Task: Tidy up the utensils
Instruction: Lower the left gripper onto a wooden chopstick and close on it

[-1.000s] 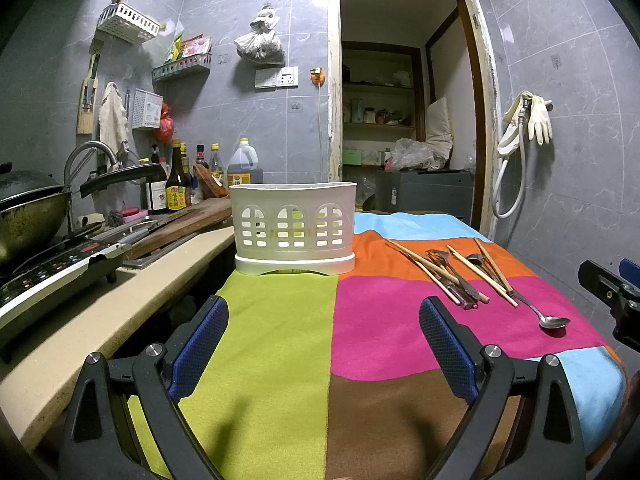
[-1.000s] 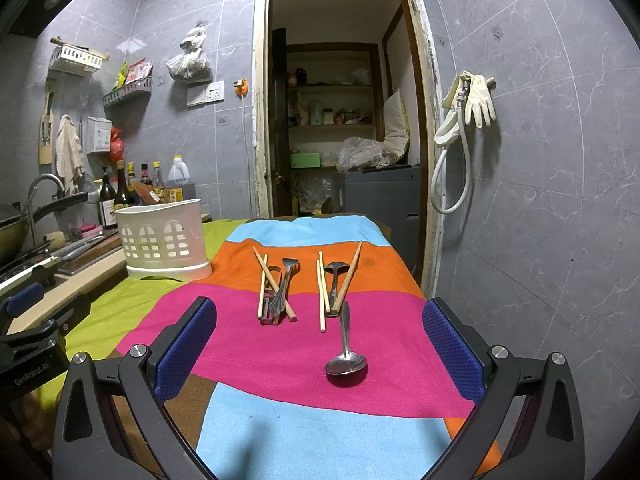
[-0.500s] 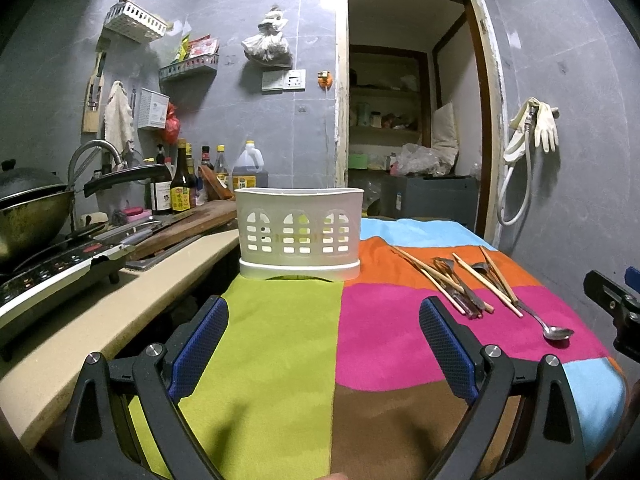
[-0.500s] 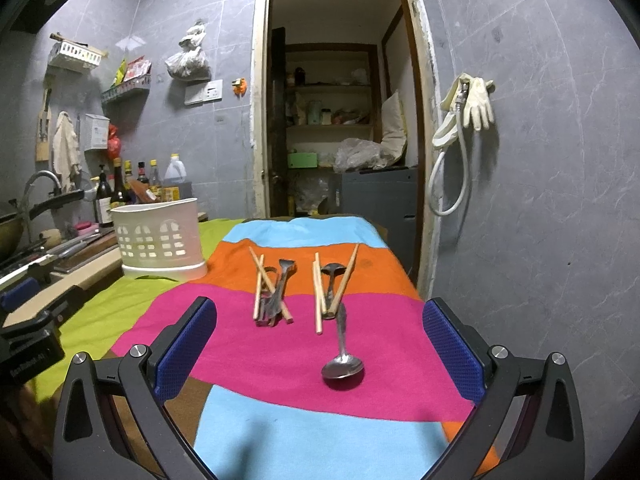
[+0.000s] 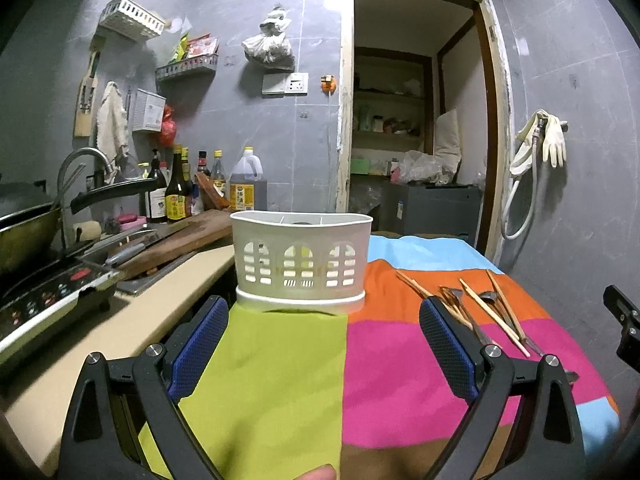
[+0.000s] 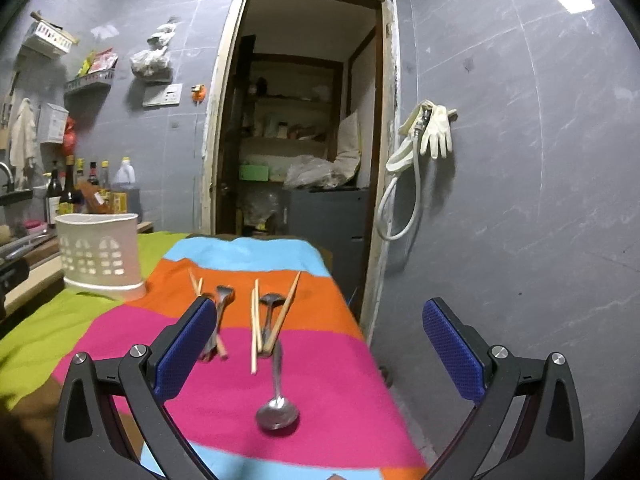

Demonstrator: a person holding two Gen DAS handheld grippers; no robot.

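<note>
— How do the fingers (image 5: 202, 344) of the left gripper (image 5: 324, 344) stand in its own view?

— Spread wide, blue dimpled pads facing each other, nothing between them but the striped cloth (image 5: 280, 380) below. Straight ahead of them is the white basket (image 5: 301, 258).

— What is in the basket?

— Thin dividers show at its rim, and something dark just behind the middle one; I cannot tell what. The basket is oval, of smooth plastic with arched cut-outs and rows of slots, and sits on a wider base where the green stripe meets the orange.

— And the utensils?

— To the right of the basket, on the orange and pink stripes: wooden chopsticks (image 5: 494, 312) laid slanting, with metal spoons (image 5: 490, 300) among them, partly hidden behind the right finger. Left of the basket a pale counter (image 5: 132, 324) carries a stove, a sink and bottles.

— Now the right gripper's (image 6: 320, 352) view.

— Its fingers (image 6: 452, 354) are also wide apart and hold nothing. The basket (image 6: 100, 256) is at far left; I cannot see inside it from here. Well to the right of it lie two clusters, each of chopsticks (image 6: 254, 328) crossed over spoons; the left cluster is partly behind the left finger. A shiny steel spoon (image 6: 277, 400) lies alone on the pink stripe, bowl toward the camera, its handle reaching up to the right cluster.
</note>
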